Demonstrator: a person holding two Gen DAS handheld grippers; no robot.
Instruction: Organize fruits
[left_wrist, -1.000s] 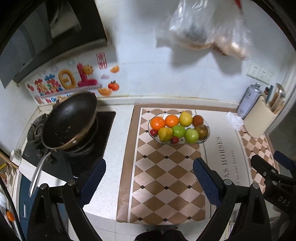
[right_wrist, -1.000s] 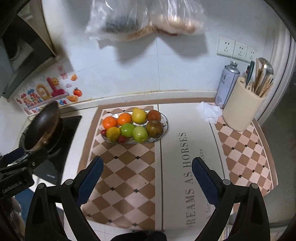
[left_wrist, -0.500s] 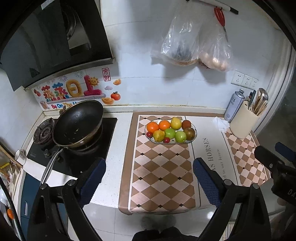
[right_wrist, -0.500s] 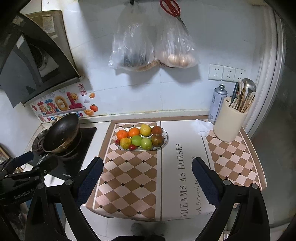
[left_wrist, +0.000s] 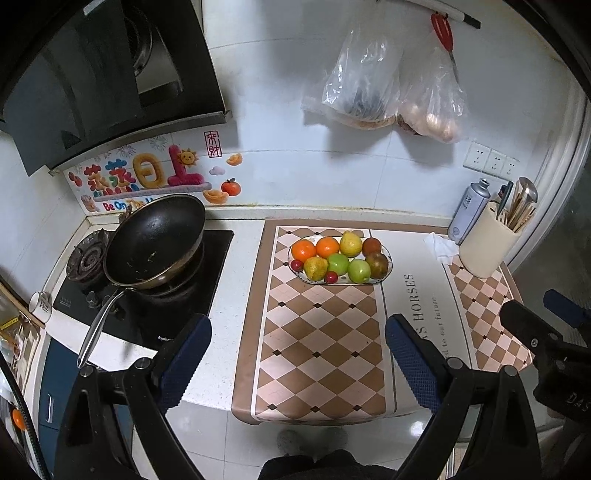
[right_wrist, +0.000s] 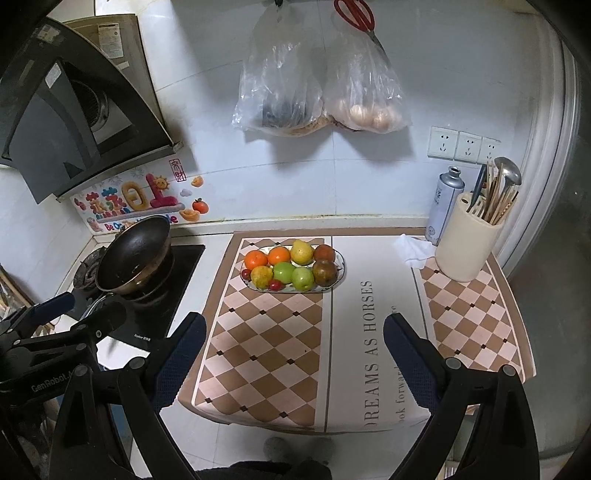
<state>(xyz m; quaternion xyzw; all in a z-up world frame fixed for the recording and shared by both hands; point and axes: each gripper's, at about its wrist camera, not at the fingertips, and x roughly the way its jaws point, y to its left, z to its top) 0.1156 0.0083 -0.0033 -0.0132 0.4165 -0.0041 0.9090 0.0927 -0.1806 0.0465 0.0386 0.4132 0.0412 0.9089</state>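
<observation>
The checkered mat (left_wrist: 317, 332) covers the counter, and the oval fruit plate (left_wrist: 388, 254) sits on its far half, at about twelve o'clock from both cameras and well apart from either tool. The plate's long axis runs side to side, from nine to three o'clock, parallel to the back wall. On it the fruit lies in two rows: two oranges (left_wrist: 303, 250), a yellow pear (left_wrist: 351, 243) and a reddish fruit (left_wrist: 371, 246) behind; another yellow pear (left_wrist: 315, 268), two green apples (left_wrist: 359, 270) and a dark brownish fruit (left_wrist: 376, 264) in front, with two small red fruits (left_wrist: 331, 277) tucked along the near-left edge.

The left gripper (left_wrist: 297, 350) hangs over the mat's near edge with its jaws spread wide and nothing between them; the right gripper (right_wrist: 293, 347) does the same at its side.

Judged from this, the fruit looks already gathered on the plate and both tools stand back from it, so either the sorting is finished or no piece is yet chosen. Any further pick calls for reaching forward toward twelve o'clock and closing across a round fruit without nudging its neighbours, which touch one another.
</observation>
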